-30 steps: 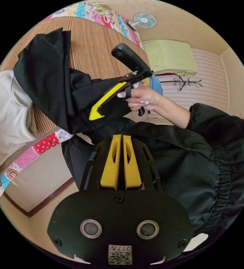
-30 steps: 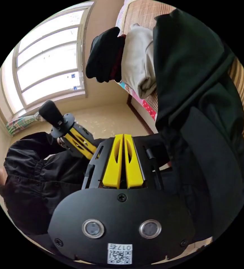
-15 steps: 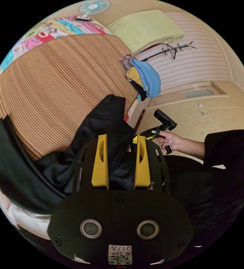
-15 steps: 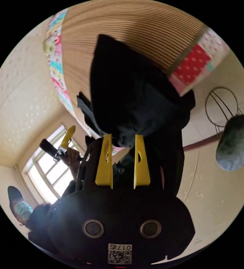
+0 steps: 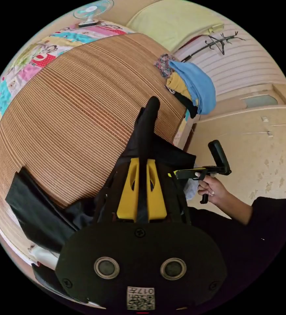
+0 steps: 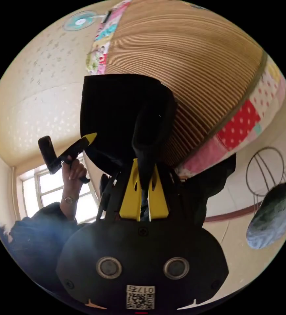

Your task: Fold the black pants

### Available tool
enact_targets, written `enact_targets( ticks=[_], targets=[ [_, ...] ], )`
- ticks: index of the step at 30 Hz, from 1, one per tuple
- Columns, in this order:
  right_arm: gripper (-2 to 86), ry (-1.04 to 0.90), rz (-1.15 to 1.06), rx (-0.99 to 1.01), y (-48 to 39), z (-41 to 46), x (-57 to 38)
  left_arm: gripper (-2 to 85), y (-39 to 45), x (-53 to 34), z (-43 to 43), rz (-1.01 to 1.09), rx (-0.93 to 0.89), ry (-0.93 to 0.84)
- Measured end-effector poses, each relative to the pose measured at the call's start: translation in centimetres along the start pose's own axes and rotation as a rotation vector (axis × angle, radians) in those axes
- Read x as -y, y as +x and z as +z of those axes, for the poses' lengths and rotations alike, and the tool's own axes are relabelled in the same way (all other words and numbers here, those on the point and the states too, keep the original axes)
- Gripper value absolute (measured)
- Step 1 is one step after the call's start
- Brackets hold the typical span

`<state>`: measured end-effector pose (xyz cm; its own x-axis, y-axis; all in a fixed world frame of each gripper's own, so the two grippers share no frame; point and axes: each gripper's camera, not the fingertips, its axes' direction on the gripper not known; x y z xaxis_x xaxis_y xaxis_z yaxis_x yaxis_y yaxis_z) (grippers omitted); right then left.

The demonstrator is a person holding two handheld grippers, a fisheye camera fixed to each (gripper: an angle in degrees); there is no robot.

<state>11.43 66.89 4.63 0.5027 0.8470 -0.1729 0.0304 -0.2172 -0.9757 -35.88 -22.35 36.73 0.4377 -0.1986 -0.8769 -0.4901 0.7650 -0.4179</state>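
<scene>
The left tool (image 5: 142,167) was clenched on a raised ridge of the black pants (image 5: 143,131). The right tool (image 6: 145,170) was likewise clamped on a fold of the pants. The pants lay at the edge of the bed (image 5: 67,108), on its striped mat, partly hanging over the side.

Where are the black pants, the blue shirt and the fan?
black pants (image 5: 145,131), left gripper view: on the raised fold of cloth above the jaws.
blue shirt (image 5: 198,86), left gripper view: on the middle of the cloth, atop the clothes pile.
fan (image 6: 80,21), right gripper view: on its round head.
</scene>
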Motion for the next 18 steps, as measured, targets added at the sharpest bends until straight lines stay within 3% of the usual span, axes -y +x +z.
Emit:
enact_targets(
  ticks=[2, 7, 11, 18],
  targets=[
    [2.8, 0.133, -0.118, 0.067, -5.2, -2.4, -2.7, 3.9, -1.7, -2.8, -7.6, -0.069, -0.085, 0.194],
    [3.9, 0.391, -0.497, 0.153, -19.4, -8.6, -9.1, 3.8, -0.5, -11.2, -24.0, -0.123, -0.064, 0.637],
    [4.0, 0.591, -0.832, 0.149, -32.3, -13.6, -19.0, 3.8, 5.1, -19.9, -34.6, -0.027, -0.037, 0.978],
    [3.7, 0.877, -1.189, 0.238, -43.1, -20.6, -37.0, 3.8, 14.8, -29.8, -43.5, 0.226, -0.031, 1.365]
  ],
)
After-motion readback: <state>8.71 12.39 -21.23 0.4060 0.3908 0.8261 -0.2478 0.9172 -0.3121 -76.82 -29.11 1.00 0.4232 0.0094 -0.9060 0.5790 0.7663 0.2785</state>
